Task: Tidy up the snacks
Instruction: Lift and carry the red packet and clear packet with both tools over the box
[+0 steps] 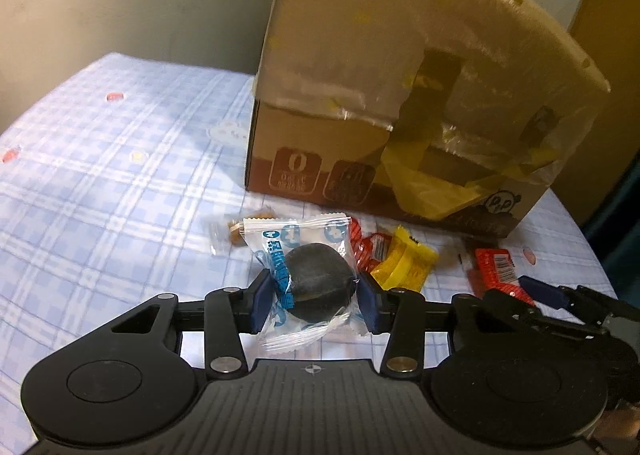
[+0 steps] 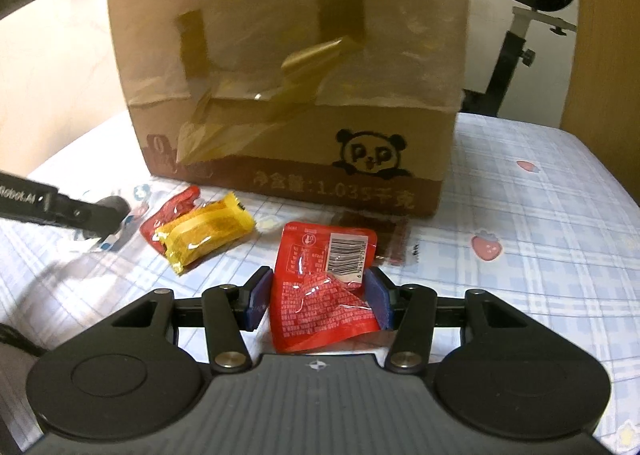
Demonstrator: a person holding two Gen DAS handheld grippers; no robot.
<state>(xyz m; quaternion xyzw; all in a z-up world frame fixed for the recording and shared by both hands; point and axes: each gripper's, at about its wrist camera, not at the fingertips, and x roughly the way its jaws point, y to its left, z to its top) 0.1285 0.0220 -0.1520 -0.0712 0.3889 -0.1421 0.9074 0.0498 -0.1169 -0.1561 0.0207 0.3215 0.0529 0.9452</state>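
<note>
Now I hold a snack in each hand above a blue-checked surface (image 1: pixel 100 183). My left gripper (image 1: pixel 316 295) has its fingers closed around a clear packet with a dark round snack (image 1: pixel 316 283), pinched across its width, its long axis running away from me toward the cardboard box (image 1: pixel 400 75). My right gripper (image 2: pixel 320 299) grips a red sachet (image 2: pixel 320 295) the same way, barcode end pointing forward. The box stands directly ahead of both hands, its tall flap facing me. Loose on the cloth between us lie a yellow packet (image 2: pixel 204 235) and another red one. I judge both hands about equally near the box.
</note>
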